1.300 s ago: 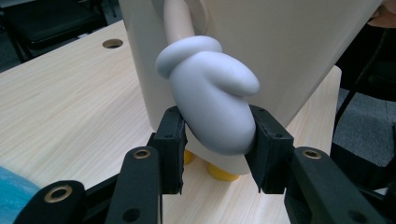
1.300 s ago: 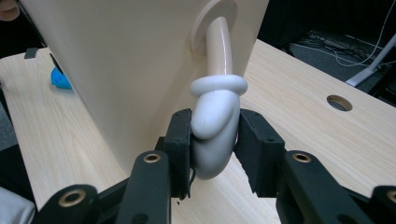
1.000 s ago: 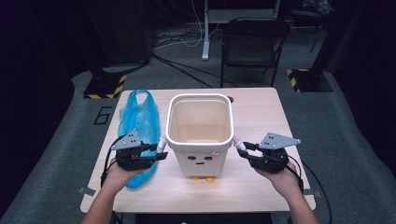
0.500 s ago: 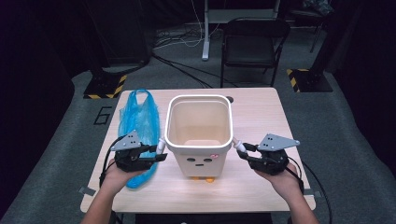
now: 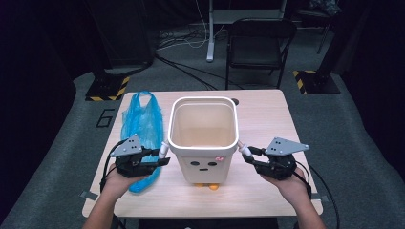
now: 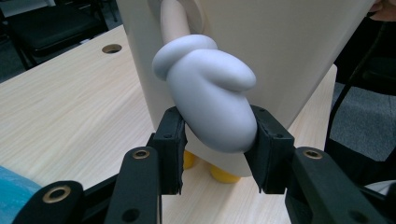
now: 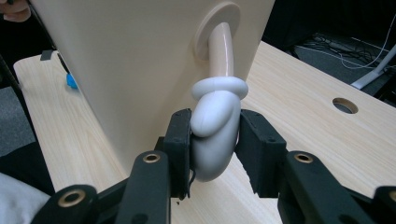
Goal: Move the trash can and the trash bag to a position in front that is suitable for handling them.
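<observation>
Two hand-held grippers are clamped on the bin (image 5: 204, 138), one on each of its mitten handles: the left hand-held gripper (image 6: 215, 140) has its jaws part-closed against the sides of the pale grey mitten (image 6: 211, 100), and the right hand-held gripper (image 7: 214, 147) pinches the cream mitten (image 7: 212, 135) the same way, pads touching it on both sides. The bin stands upright in the middle of the bench (image 5: 267, 119), open top up and nothing to be seen inside, on small orange feet (image 5: 213, 186); a blue bag (image 5: 142, 125) lies flat just left of it, partly under the left hand. Judging by the thin plastic walls, the bin should be light and fairly stiff, though the walls may flex a little if squeezed. The mittens hang on thin curved arms (image 7: 221, 46) that enter round sockets in the side walls, so they look like the natural hold, but their rounded, smooth surface could slip in the pads, and the arms may swing or bend, letting the bin tilt unless both sides rise together. The bag is soft, limp film and will crumple rather than hold shape. The bin's front carries a printed cartoon face (image 5: 203, 165) with a small red mark (image 5: 220, 159) beside it, too small to read; a large grey "6" (image 5: 105, 118) is marked on the floor left of the bench
</observation>
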`<action>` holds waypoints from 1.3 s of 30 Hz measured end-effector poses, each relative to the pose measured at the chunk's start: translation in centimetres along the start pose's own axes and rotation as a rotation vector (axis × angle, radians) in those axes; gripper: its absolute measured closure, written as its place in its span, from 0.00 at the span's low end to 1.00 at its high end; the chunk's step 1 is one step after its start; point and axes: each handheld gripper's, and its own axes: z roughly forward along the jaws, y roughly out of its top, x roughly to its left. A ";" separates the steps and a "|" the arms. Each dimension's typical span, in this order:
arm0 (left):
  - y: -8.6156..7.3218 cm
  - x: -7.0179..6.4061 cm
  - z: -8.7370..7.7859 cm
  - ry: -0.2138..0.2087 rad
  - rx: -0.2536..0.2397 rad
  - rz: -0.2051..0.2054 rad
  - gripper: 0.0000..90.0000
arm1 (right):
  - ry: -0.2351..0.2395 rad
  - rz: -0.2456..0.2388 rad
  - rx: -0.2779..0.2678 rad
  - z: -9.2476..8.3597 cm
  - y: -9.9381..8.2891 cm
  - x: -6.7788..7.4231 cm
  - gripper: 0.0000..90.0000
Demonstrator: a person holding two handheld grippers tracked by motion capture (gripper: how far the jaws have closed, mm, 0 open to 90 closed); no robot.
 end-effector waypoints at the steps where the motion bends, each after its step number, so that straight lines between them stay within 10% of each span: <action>1: -0.1 0.0 0.0 -0.001 0.000 -0.002 0.66 | 0.001 -0.001 0.000 0.0 0.0 0.0 0.72; 18: -0.2 0.4 -0.3 -0.050 0.033 -0.030 0.56 | 0.055 -0.005 0.059 -0.3 0.3 -0.4 0.68; 39: 3.4 1.3 -2.8 -0.038 0.057 -0.022 0.42 | 0.129 -0.034 0.113 -2.5 3.8 -1.1 0.47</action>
